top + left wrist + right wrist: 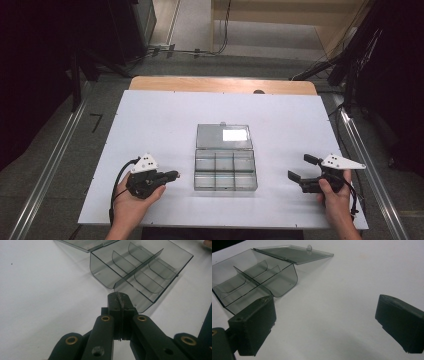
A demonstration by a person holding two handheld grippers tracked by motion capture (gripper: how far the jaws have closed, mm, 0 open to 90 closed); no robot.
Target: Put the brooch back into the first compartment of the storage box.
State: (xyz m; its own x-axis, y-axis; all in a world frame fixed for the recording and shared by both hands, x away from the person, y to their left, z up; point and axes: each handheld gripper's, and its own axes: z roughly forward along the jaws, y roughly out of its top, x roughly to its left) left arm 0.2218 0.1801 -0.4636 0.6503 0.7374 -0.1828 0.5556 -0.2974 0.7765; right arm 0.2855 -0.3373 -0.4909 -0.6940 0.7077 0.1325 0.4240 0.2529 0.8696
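Observation:
A clear grey plastic box [225,170] with several compartments lies open at the middle of the white table, its lid [223,136] folded back flat on the far side. All its compartments look empty [140,270] [249,280]. My left gripper [175,175] rests left of the box, held in a hand, its jaws shut with nothing between them [120,300]. My right gripper [302,167] sits right of the box, held in the other hand. Its jaws stand wide open [324,322] over bare table.
The white table top [150,120] has bare room all around the box. A wooden strip [220,84] runs along its far edge. Dark equipment and cables stand on the floor beyond and to both sides.

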